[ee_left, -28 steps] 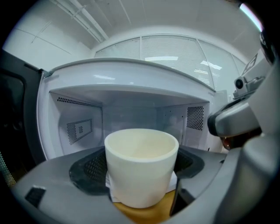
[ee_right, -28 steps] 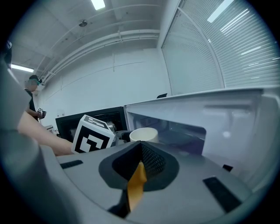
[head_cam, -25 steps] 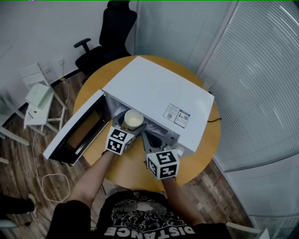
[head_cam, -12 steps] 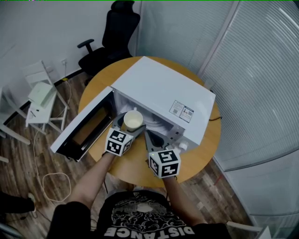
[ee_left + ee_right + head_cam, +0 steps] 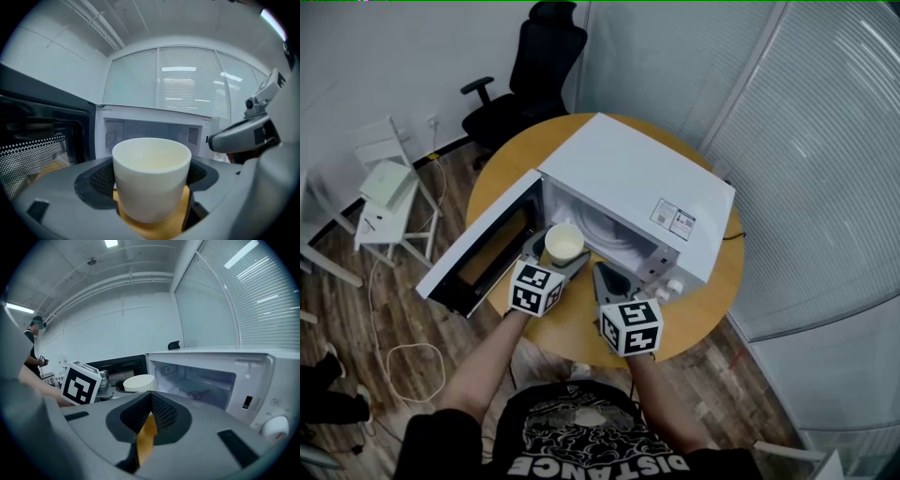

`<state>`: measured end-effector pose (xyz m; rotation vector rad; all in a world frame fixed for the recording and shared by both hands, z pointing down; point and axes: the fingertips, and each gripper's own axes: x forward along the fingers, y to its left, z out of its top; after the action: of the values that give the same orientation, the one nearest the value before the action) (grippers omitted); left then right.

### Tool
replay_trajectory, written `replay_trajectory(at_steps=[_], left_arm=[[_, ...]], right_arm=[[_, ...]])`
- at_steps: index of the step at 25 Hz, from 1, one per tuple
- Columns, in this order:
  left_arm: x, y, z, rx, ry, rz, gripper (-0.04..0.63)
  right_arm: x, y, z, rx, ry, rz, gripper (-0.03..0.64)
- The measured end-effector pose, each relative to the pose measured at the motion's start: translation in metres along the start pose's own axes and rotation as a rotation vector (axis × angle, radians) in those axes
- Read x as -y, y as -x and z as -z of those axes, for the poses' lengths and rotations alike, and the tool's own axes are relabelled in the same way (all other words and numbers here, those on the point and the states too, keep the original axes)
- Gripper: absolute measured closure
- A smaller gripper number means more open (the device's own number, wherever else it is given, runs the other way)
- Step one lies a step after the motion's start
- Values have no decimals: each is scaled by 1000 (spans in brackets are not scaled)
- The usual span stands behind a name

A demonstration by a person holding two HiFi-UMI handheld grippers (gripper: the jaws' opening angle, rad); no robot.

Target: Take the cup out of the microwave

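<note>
A cream cup (image 5: 564,243) (image 5: 151,174) (image 5: 138,382) is held upright in front of the white microwave's (image 5: 642,192) open mouth, outside the cavity and above the table. My left gripper (image 5: 554,263) (image 5: 152,187) is shut on the cup, its jaws pressed to both sides. The cup looks empty. My right gripper (image 5: 612,285) (image 5: 149,420) is shut with nothing in it, just right of the cup and near the microwave's control knobs (image 5: 670,289). The microwave cavity (image 5: 199,380) shows its glass turntable and nothing else.
The microwave door (image 5: 483,246) hangs open to the left. The microwave stands on a round wooden table (image 5: 581,328). A black office chair (image 5: 530,70) is behind it, white folding chairs (image 5: 384,187) stand at left, and glass walls with blinds are at right.
The cup has come back out of the microwave opening toward me in my left gripper. My head view has shifted, so the cavity now shows more. The right gripper stayed close alongside.
</note>
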<state>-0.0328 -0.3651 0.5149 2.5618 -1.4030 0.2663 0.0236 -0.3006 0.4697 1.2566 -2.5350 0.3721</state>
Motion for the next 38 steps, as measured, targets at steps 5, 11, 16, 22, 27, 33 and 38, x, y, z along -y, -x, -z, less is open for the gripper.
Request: replay_trajectory(at_steps=[5, 11, 16, 22, 27, 33, 38], left_arm=[[-2, 19, -1, -4, 12, -14, 161], [2, 44, 2, -10, 6, -16, 161], [8, 63, 1, 10, 26, -18, 161], [17, 85, -3, 24, 21, -19, 161], [25, 102, -1, 24, 12, -12, 161], [30, 128, 2, 32, 27, -14, 161], [31, 145, 6, 31, 37, -18, 161]], right_arm=[[-11, 3, -1, 1, 1, 2, 601], [-22, 6, 3, -7, -2, 12, 601], [-30, 11, 4, 2, -8, 23, 601], [-41, 21, 8, 11, -13, 34, 601], [-51, 31, 10, 28, -15, 42, 601], [-68, 45, 19, 26, -14, 54, 601], [-84, 56, 22, 29, 7, 59, 601]])
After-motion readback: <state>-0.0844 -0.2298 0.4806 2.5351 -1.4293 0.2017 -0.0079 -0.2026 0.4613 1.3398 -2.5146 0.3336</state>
